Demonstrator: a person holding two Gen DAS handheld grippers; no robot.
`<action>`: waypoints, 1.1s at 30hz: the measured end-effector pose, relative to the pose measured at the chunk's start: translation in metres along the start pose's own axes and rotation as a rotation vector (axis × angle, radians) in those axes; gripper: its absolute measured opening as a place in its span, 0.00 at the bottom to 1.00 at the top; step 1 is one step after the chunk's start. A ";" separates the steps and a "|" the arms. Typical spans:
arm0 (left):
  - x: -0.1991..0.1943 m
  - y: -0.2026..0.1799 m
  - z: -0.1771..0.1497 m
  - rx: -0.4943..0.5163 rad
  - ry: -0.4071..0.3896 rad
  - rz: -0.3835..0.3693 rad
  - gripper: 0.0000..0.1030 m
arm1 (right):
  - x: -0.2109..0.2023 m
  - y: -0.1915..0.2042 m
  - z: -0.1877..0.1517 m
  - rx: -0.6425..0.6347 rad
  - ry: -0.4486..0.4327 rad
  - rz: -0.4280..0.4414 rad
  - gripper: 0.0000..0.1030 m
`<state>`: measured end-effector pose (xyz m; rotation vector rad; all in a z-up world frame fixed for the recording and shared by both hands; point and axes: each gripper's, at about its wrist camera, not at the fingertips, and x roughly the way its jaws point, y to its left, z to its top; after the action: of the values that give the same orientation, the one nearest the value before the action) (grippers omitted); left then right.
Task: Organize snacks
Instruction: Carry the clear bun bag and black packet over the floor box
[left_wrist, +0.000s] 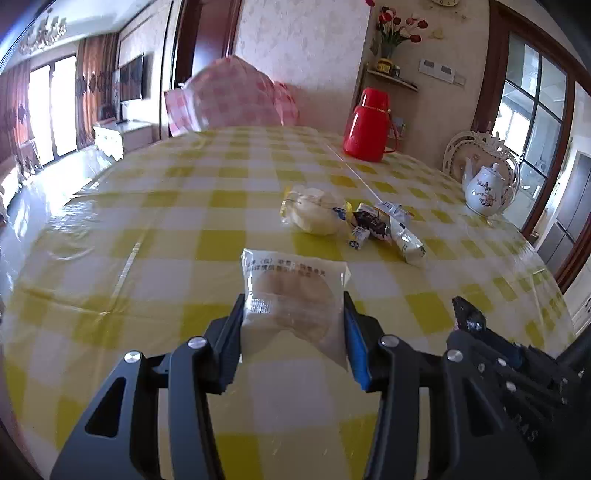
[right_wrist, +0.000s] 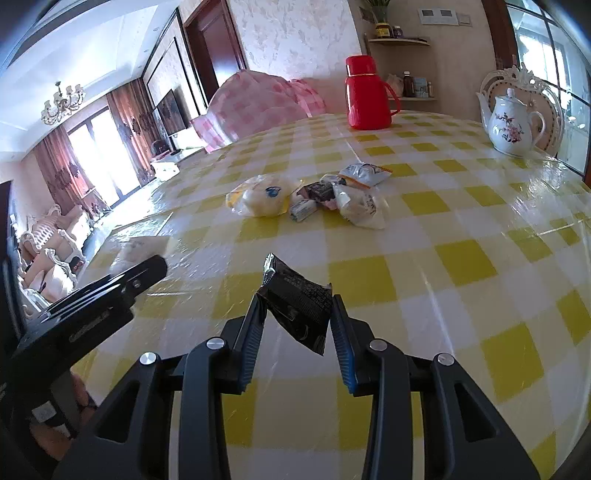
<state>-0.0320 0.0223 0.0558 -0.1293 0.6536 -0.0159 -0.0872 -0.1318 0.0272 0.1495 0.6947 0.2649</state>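
Observation:
My left gripper is shut on a white bread packet, held above the yellow checked table. My right gripper is shut on a small black snack wrapper, also lifted off the table. The right gripper's tip with that black wrapper shows at the lower right of the left wrist view. Farther across the table lies a pile of snacks: a round yellow bun in clear wrap, a dark packet, a small white candy and white packets.
A red thermos stands at the far side of the table. A white flowered teapot sits at the right edge before an ornate chair. A pink checked cover rises behind the table's far left.

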 end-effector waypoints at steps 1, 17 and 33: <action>-0.006 0.001 -0.003 0.005 -0.007 0.003 0.47 | -0.003 0.003 -0.004 -0.001 -0.001 0.006 0.35; -0.085 0.041 -0.048 0.054 -0.023 0.051 0.48 | -0.029 0.048 -0.053 -0.004 0.023 0.112 0.35; -0.130 0.121 -0.078 -0.054 -0.019 0.050 0.48 | -0.040 0.110 -0.075 -0.123 0.075 0.197 0.35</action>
<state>-0.1856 0.1406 0.0586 -0.1655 0.6380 0.0513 -0.1865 -0.0345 0.0194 0.0907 0.7372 0.5034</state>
